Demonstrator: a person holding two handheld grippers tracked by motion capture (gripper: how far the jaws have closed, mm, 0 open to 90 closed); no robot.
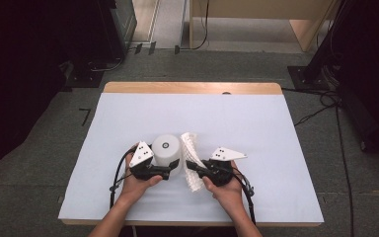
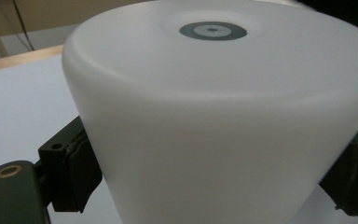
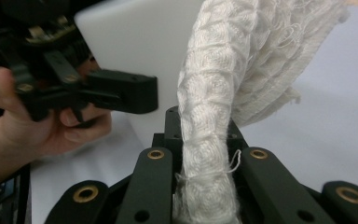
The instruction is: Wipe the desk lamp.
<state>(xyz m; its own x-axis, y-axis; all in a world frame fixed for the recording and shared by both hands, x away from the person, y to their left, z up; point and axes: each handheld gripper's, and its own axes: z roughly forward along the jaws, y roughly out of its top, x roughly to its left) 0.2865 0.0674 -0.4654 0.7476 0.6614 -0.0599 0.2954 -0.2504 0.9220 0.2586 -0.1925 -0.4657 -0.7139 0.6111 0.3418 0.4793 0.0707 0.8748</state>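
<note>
1. Left gripper (image 1: 170,171) clamps the white lampshade (image 1: 167,149) by its sides.
2. Right gripper (image 1: 193,166) pinches the white cloth (image 1: 191,153), which rises upright just beside the shade's right flank.

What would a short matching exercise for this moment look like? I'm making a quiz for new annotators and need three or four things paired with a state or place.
Things:
1. white cylinder
2. white cloth
3. left claw
4. table

States or places:
A. wooden edge showing beyond a pale sheet
B. stands upright, a dark ring on its top
C. bunched up, pinched in the right claw
D. jaws set on either side of the cylinder

Pairs: 1-B, 2-C, 3-D, 4-A
</note>
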